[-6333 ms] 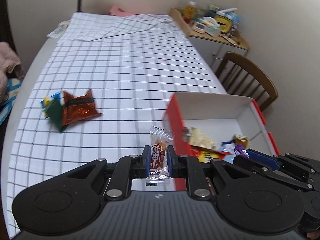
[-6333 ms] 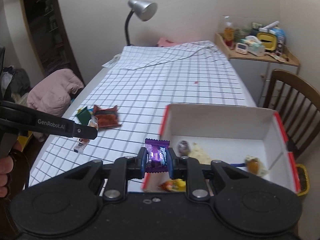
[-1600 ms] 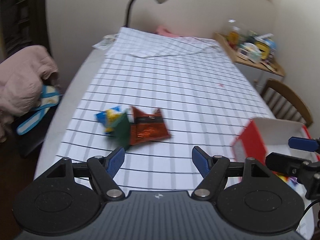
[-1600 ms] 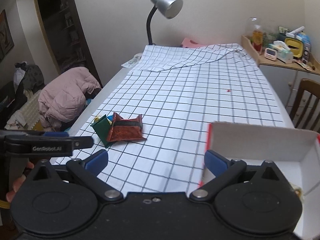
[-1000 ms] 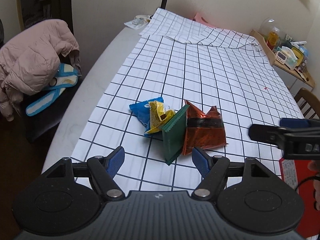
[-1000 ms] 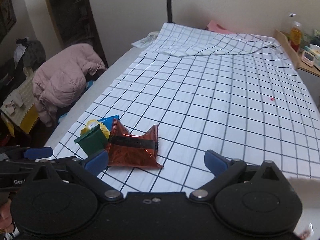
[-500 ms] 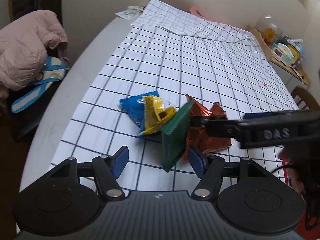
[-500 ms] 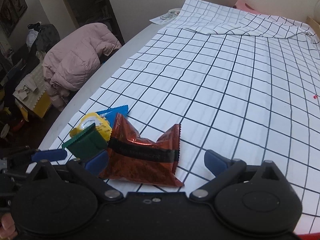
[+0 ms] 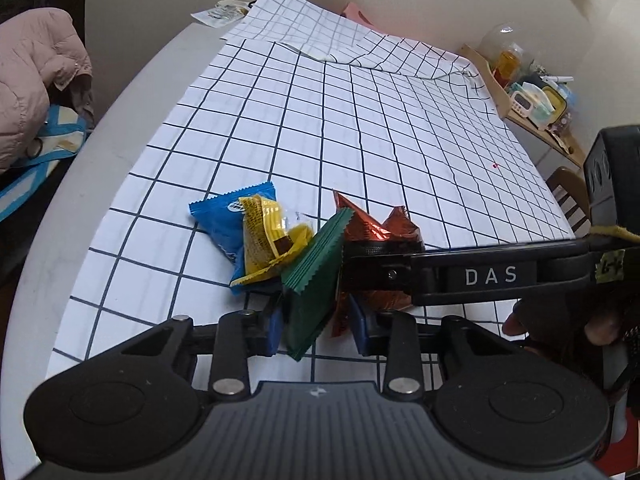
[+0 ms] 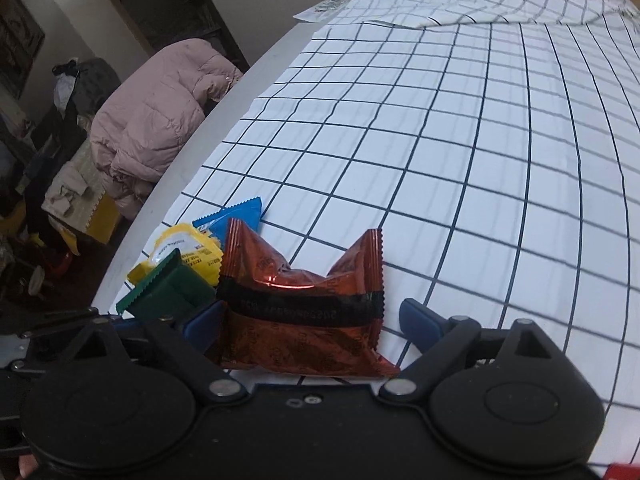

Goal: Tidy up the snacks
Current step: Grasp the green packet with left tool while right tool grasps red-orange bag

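A pile of snack packets lies on the checked tablecloth: a blue one (image 9: 218,220), a yellow one (image 9: 266,236), a green one (image 9: 316,276) and a copper-red one (image 9: 370,232). My left gripper (image 9: 316,326) has its fingers close around the green packet's lower end, with small gaps still showing. My right gripper (image 10: 310,318) is open with the copper-red packet (image 10: 304,300) lying between its fingers; its arm crosses the left wrist view (image 9: 460,272). The green packet (image 10: 168,288) sits left of it in the right wrist view.
The checked cloth (image 9: 380,128) covers the white table, folded at the far end. A pink jacket (image 10: 160,112) lies on a seat left of the table edge. A shelf of small items (image 9: 532,96) and a wooden chair (image 9: 568,188) stand at the right.
Both grippers moved down and forward onto the pile. My left gripper's fingers have narrowed around the green packet. My right gripper stays open and now straddles the copper-red packet.
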{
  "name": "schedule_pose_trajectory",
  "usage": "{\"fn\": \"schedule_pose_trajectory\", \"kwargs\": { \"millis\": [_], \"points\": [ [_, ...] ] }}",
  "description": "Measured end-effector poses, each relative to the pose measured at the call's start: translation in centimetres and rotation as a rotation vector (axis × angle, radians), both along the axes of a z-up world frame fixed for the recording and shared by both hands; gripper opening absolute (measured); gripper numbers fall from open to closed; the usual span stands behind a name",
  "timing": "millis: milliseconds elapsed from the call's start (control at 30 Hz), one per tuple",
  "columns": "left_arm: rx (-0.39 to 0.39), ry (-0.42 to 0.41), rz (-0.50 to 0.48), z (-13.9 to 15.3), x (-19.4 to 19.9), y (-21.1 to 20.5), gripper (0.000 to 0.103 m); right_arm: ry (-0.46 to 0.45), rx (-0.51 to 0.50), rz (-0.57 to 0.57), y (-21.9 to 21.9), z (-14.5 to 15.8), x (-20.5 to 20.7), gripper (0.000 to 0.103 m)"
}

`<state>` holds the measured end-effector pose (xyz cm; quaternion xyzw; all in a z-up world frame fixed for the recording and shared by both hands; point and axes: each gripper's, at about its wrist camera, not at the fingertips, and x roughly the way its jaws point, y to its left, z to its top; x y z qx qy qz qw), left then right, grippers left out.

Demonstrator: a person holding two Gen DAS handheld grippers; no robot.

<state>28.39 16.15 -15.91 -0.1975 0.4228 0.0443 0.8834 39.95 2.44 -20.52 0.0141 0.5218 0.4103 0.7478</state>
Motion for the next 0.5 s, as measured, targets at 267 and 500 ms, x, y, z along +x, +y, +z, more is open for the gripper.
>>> {"fn": "schedule_pose_trajectory", "kwargs": {
  "millis": [267, 500],
  "points": [
    [-0.045, 0.02, 0.009, 0.0, 0.3, 0.5, 0.013, 0.013, 0.046, -0.055, -0.9, 0.2, -0.4, 0.068],
    [-0.042, 0.023, 0.019, 0.4, -0.3, 0.2, 0.011, -0.009, 0.046, -0.14, -2.2, 1.2, -1.7, 0.063]
  ]
}}
